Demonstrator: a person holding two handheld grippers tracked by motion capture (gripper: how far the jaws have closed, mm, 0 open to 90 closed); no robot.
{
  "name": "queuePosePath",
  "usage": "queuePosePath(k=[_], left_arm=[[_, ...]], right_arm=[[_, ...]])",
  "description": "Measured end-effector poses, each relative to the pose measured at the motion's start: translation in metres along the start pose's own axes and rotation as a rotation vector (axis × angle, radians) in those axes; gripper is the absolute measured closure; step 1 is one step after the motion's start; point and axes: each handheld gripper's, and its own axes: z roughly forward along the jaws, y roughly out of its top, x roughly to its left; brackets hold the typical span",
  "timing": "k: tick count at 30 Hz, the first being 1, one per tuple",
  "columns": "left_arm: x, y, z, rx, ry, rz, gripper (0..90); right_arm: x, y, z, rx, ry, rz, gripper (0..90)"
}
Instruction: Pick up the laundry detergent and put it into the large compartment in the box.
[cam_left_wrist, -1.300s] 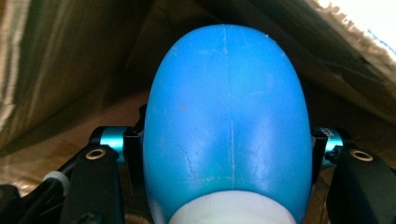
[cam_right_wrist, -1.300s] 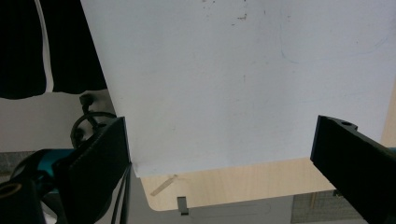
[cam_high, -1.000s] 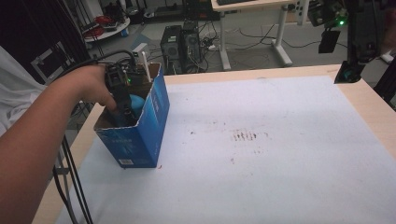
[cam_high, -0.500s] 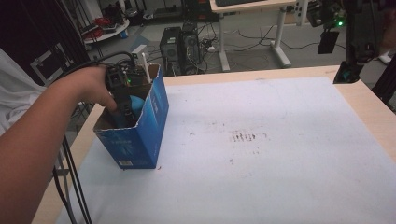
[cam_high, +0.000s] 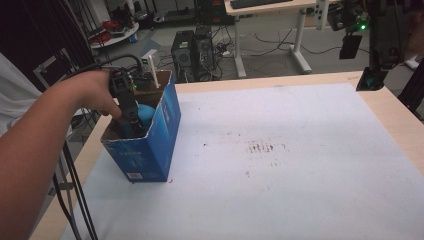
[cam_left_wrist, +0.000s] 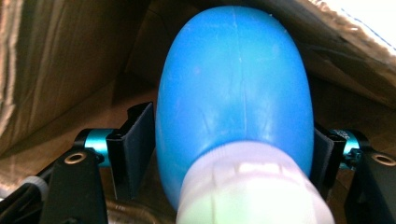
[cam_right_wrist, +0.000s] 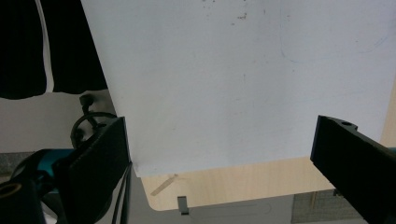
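Gripping blue bottle (cam_left_wrist: 233, 88) inside box (cam_high: 155, 145) | left gripper (cam_left_wrist: 229, 154) jaws pinching it | right gripper (cam_right_wrist: 219, 154) spread, idle | bottle not yet lifted out

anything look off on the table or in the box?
Only the white table cover: dark smudges and specks near its middle, like stains or scuffs. The blue cardboard box stands upright near the left edge, and the left gripper holds a blue bottle inside it. Nothing spilled or tipped.
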Motion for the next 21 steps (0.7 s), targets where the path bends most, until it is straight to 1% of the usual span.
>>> queuePosePath(k=[5, 9, 12, 15, 17, 19, 21], left_arm=[[0.000, -0.002, -0.007, -0.006, 0.014, -0.003, 25.8], [0.000, -0.004, -0.013, -0.017, 0.015, -0.010, 25.7], [-0.001, -0.006, -0.017, -0.019, 0.019, -0.006, 22.8], [-0.001, -0.009, -0.024, -0.046, 0.011, -0.011, 21.1], [-0.001, -0.011, -0.030, -0.045, 0.015, -0.017, 20.9], [-0.002, -0.012, -0.035, -0.044, 0.023, -0.016, 18.7], [-0.003, -0.013, -0.040, -0.049, 0.015, -0.015, 18.6]], right_arm=[[0.000, 0.000, 0.000, -0.002, -0.001, -0.007, 3.6], [0.000, 0.000, 0.000, 0.000, -0.001, -0.006, 3.6], [0.000, 0.000, 0.000, 0.001, 0.000, -0.004, 3.6], [-0.001, 0.000, 0.000, 0.000, -0.001, -0.004, 3.6], [0.000, 0.000, 0.000, 0.000, 0.000, -0.005, 3.6], [0.000, 0.000, 0.000, -0.003, 0.000, -0.008, 3.6], [0.000, 0.000, 0.000, -0.004, 0.000, -0.007, 3.6]])
